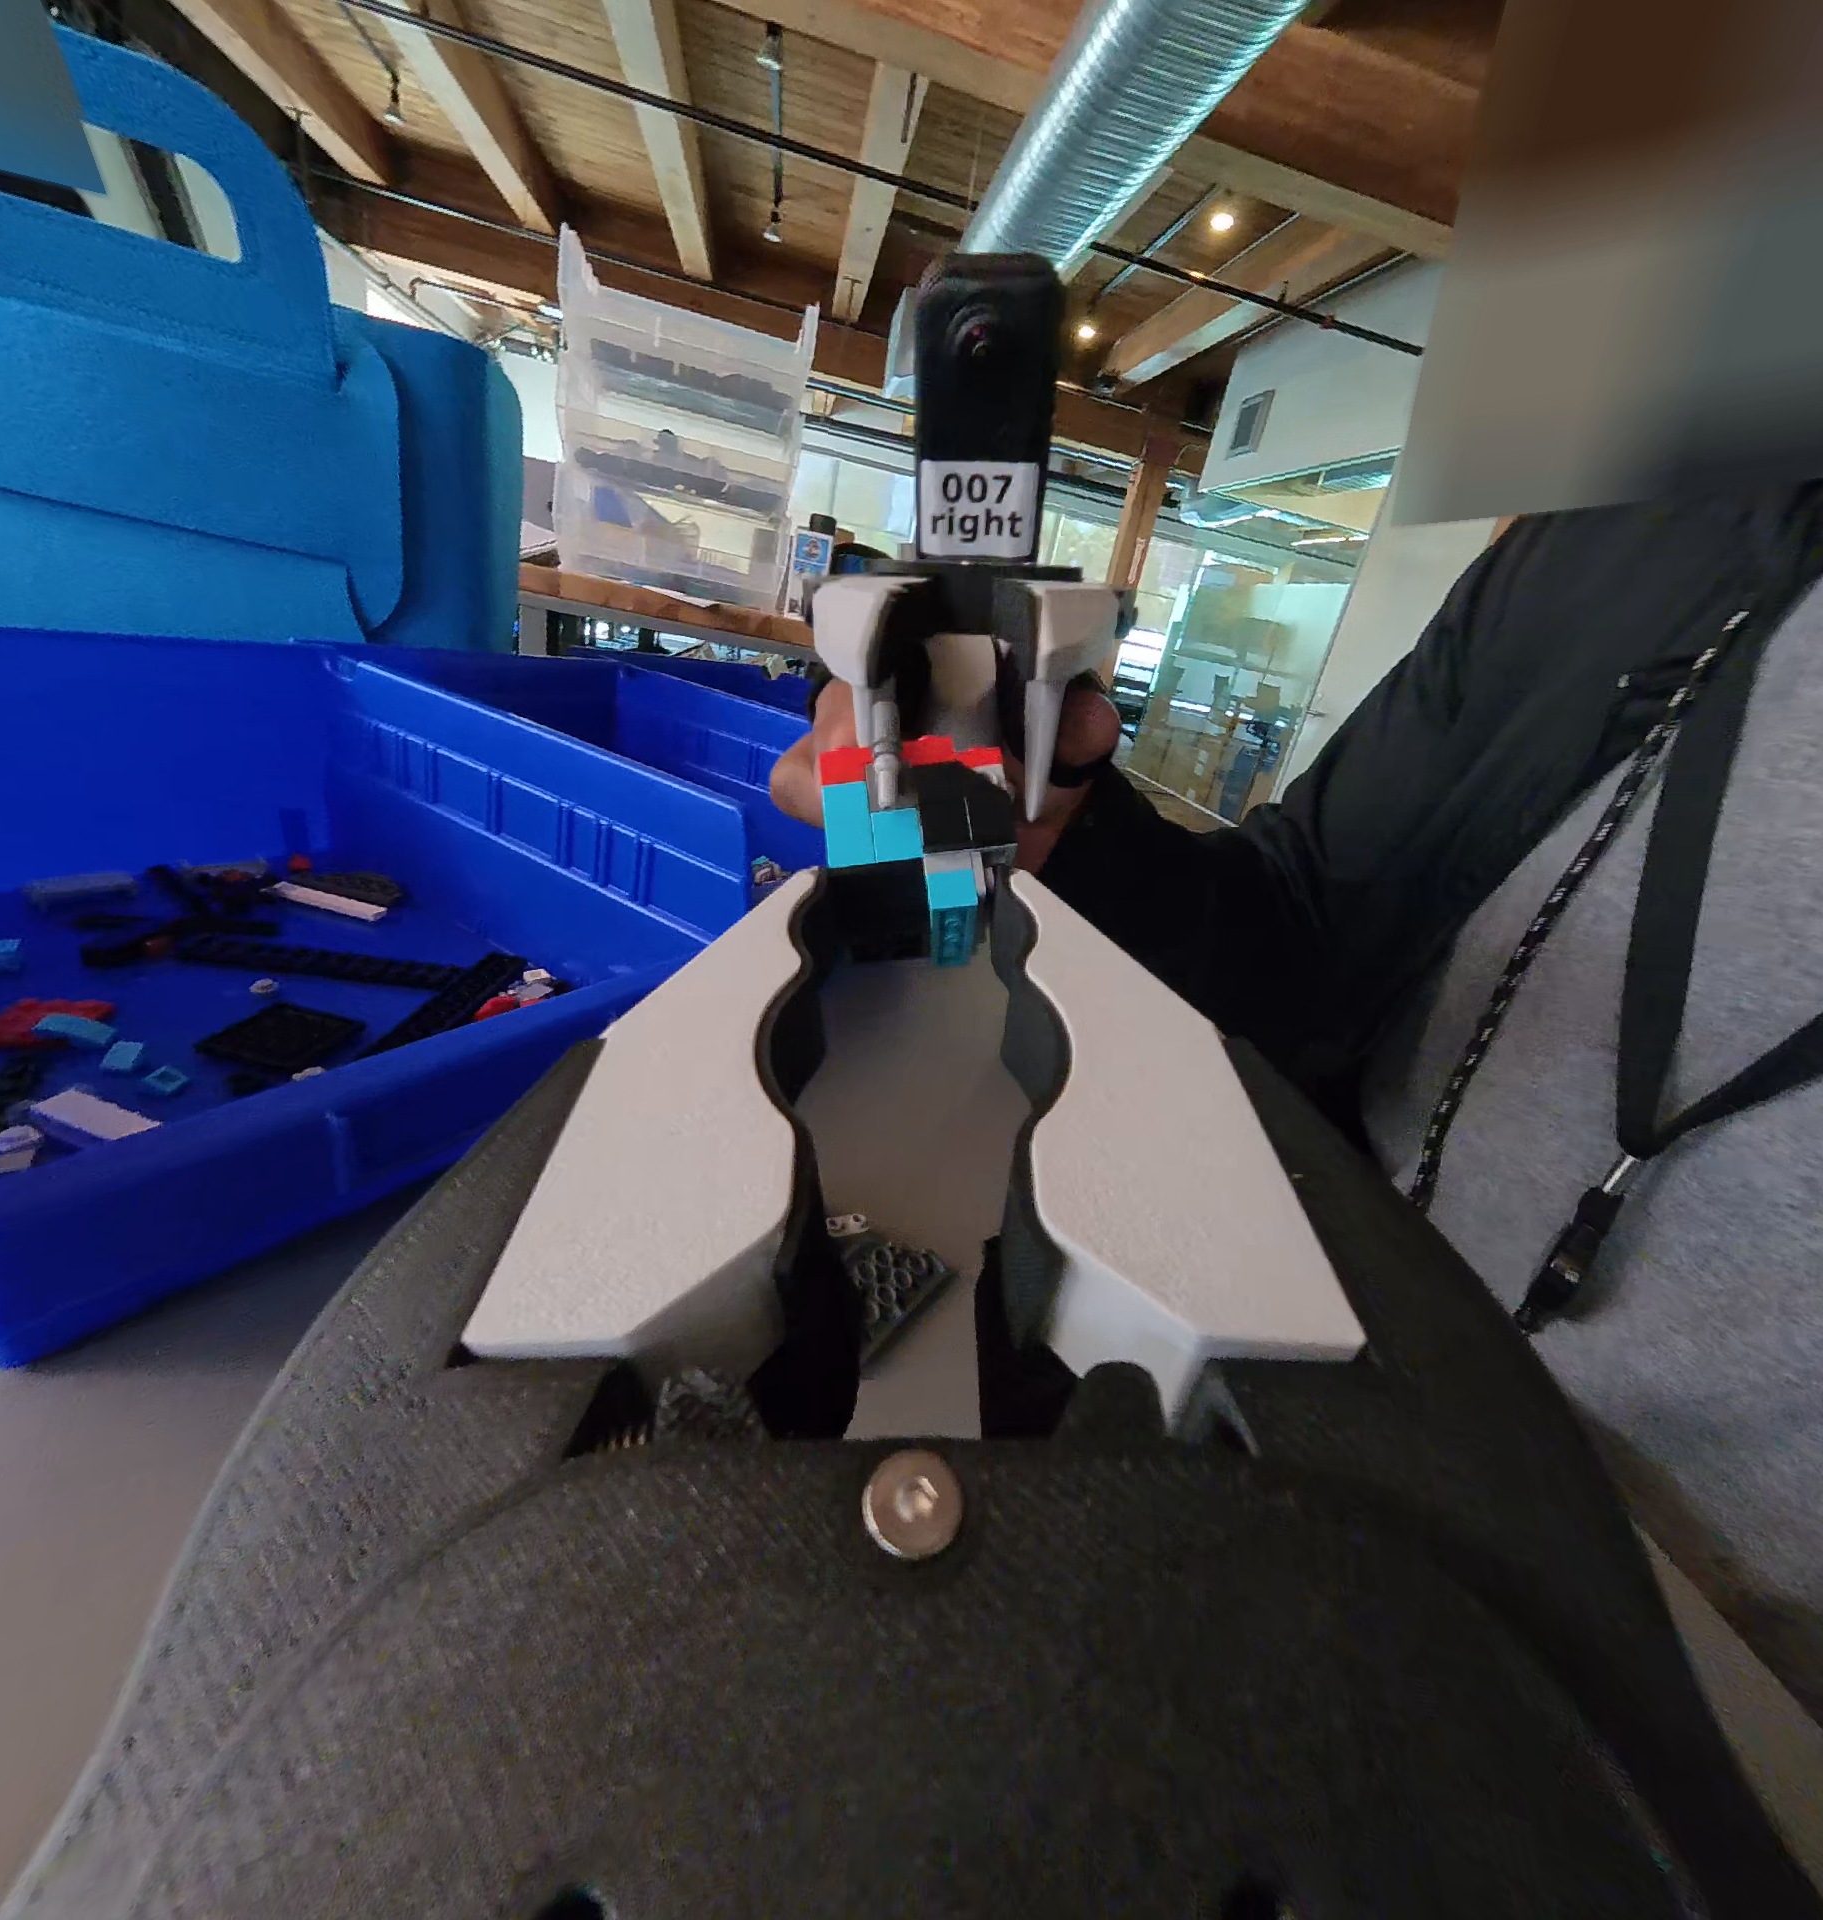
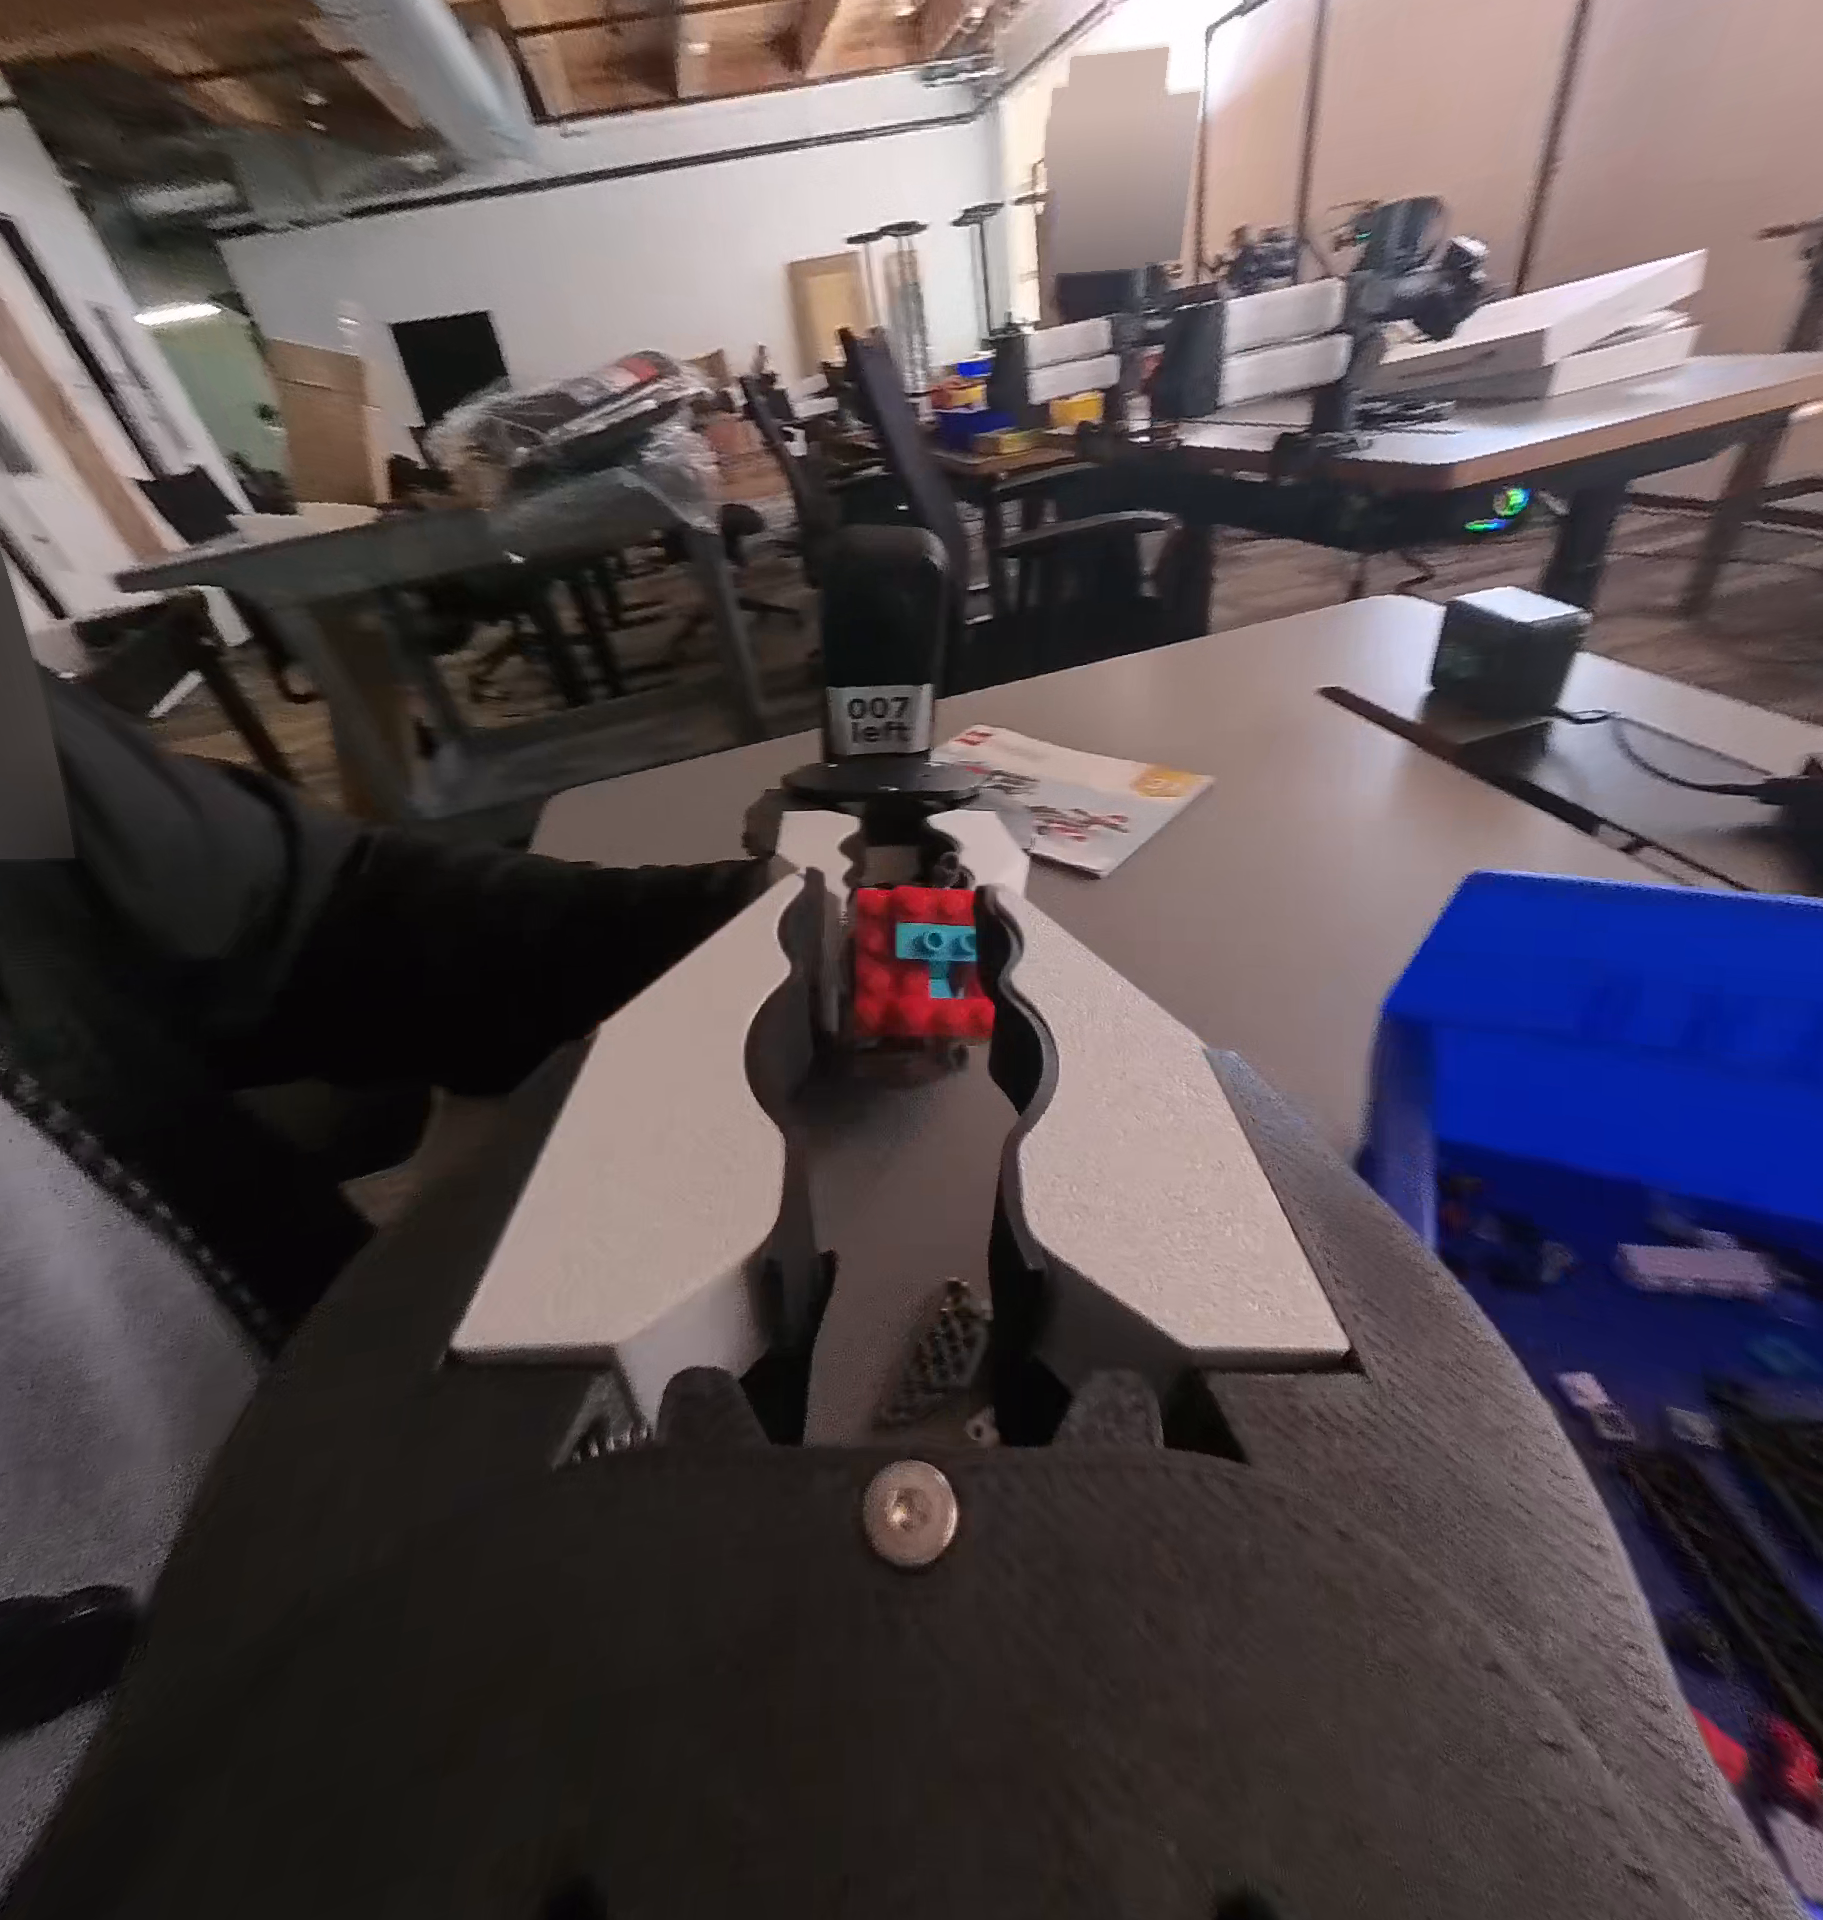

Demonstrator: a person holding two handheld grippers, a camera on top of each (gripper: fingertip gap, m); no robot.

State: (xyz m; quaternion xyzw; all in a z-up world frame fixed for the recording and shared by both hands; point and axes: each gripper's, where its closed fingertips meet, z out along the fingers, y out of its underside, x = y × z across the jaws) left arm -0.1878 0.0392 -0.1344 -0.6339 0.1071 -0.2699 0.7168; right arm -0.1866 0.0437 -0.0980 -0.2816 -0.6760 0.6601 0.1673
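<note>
A small brick assembly (image 1: 917,831) of red, teal and black bricks hangs in the air between my two grippers, which face each other. My left gripper (image 1: 909,894) is shut on its black and teal lower end. My right gripper (image 1: 954,769) comes from the opposite side, its fingers straddling the red-topped end. In the right wrist view the assembly (image 2: 907,997) shows a red studded face with a teal piece, and my right gripper (image 2: 902,904) has its pads against both sides. The left gripper (image 2: 886,842) shows just behind it.
A blue bin (image 1: 533,831) with several loose bricks stands on the table to one side and also shows in the right wrist view (image 2: 1613,987). A dark studded plate (image 1: 891,1283) lies on the table below. A booklet (image 2: 1083,800) and a black box (image 2: 1509,649) lie farther off. A person's grey-clad torso (image 1: 1665,935) is close.
</note>
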